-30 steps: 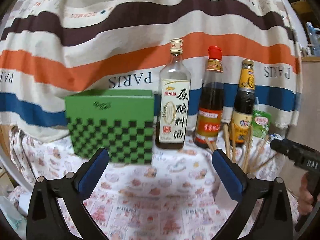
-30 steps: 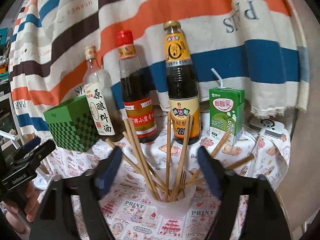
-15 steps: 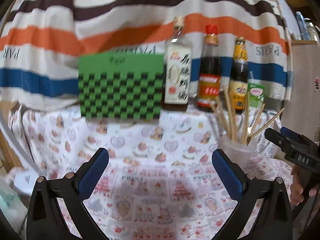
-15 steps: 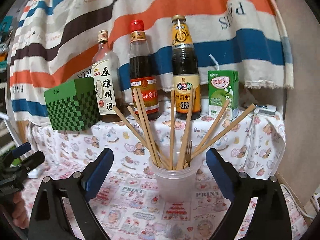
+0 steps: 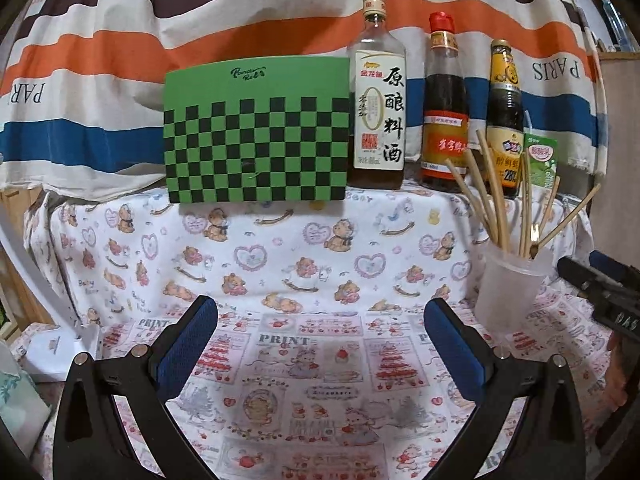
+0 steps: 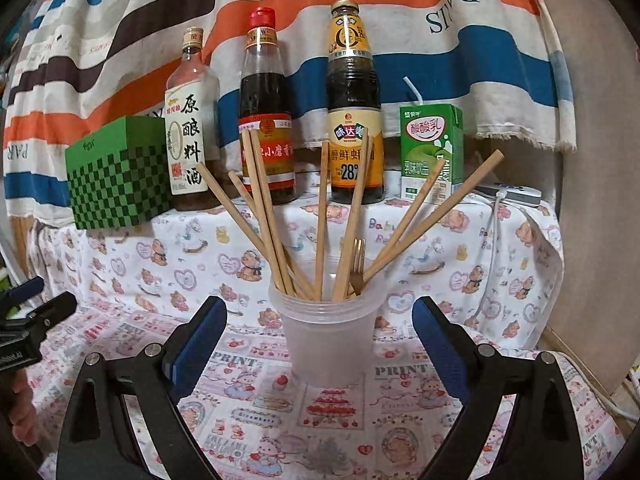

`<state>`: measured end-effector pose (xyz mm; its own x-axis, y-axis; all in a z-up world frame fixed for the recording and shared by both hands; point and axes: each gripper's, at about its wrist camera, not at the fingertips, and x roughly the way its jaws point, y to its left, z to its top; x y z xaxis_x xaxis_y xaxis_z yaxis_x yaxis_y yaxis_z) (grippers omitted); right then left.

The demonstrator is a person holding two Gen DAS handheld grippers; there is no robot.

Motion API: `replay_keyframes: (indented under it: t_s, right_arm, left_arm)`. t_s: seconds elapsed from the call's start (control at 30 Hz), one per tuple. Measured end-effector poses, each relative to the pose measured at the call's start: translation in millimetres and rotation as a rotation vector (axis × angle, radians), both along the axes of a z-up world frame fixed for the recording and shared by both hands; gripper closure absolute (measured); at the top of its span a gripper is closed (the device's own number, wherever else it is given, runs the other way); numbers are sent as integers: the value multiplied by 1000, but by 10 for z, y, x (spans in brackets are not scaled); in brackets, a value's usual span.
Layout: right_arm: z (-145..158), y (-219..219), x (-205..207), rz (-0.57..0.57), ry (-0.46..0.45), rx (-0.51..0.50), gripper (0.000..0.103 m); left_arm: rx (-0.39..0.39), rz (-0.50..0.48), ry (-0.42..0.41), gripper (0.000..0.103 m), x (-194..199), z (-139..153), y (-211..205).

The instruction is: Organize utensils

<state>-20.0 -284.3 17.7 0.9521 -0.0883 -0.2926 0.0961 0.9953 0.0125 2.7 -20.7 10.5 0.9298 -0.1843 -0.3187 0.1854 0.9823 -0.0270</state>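
The right wrist view shows a clear plastic cup [image 6: 328, 332] on the tablecloth [image 6: 200, 256]. It stands between the two blue fingers of the right gripper [image 6: 320, 334], but they do not touch it. The fingers are wide open and hold nothing.

The wooden chopsticks [image 6: 320, 216] and a small fork [image 6: 357, 266] all stand inside the cup. No chopstick or fork lies loose on the cloth that I can see. So the tidy-up looks done, or close to done. I cannot tell who put them there. If anything is left, it may be only to bunch the sticks closer, and that is a guess.

The sticks stand with their long way going up and down. Their low ends sit in the cup. Their tops fan out, some left, some right, some almost straight up. The fork points its prongs up.

In the other view, the left gripper [image 5: 320, 340] is wide open too, over bare cloth, with nothing in it. The cup [image 5: 510, 292] is off to its right, near the green box [image 5: 256, 132] and the bottles [image 5: 378, 92].
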Motion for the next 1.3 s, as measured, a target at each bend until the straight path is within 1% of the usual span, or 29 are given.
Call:
replay_keyframes:
  t_s: [0.1, 0.13, 0.17, 0.23, 0.33, 0.5, 0.63, 0.83, 0.97, 1.03, 1.3]
  right_arm:
    - [10, 83, -13, -17, -2, -49, 6]
    - [10, 105, -7, -20, 5, -60, 2]
    - [14, 106, -11, -16, 3, -59, 0]
    - [11, 79, -17, 4, 6, -32, 0]
    - [10, 79, -21, 6, 4, -33, 0]
    - [9, 93, -11, 7, 7, -35, 0]
    - [8, 106, -5, 1, 7, -35, 0]
    - [8, 100, -20, -14, 5, -39, 0]
    - [9, 100, -19, -19, 7, -40, 0]
    - [9, 98, -21, -19, 7, -41, 0]
    - [12, 80, -20, -20, 4, -35, 0]
  left_arm:
    - [13, 27, -14, 1, -18, 11, -9]
    - [23, 35, -16, 1, -21, 11, -22]
    - [30, 35, -17, 1, -23, 11, -36]
    - [54, 40, -20, 1, -28, 12, -76]
    - [65, 50, -31, 1, -48, 18, -91]
    - [20, 47, -18, 1, -24, 14, -7]
    - [27, 20, -25, 1, -42, 17, -39]
    - [20, 37, -27, 1, -58, 21, -14]
    - [30, 26, -14, 1, -37, 14, -31]
    - [25, 12, -23, 1, -56, 19, -30]
    - [23, 18, -17, 0, -41, 17, -29]
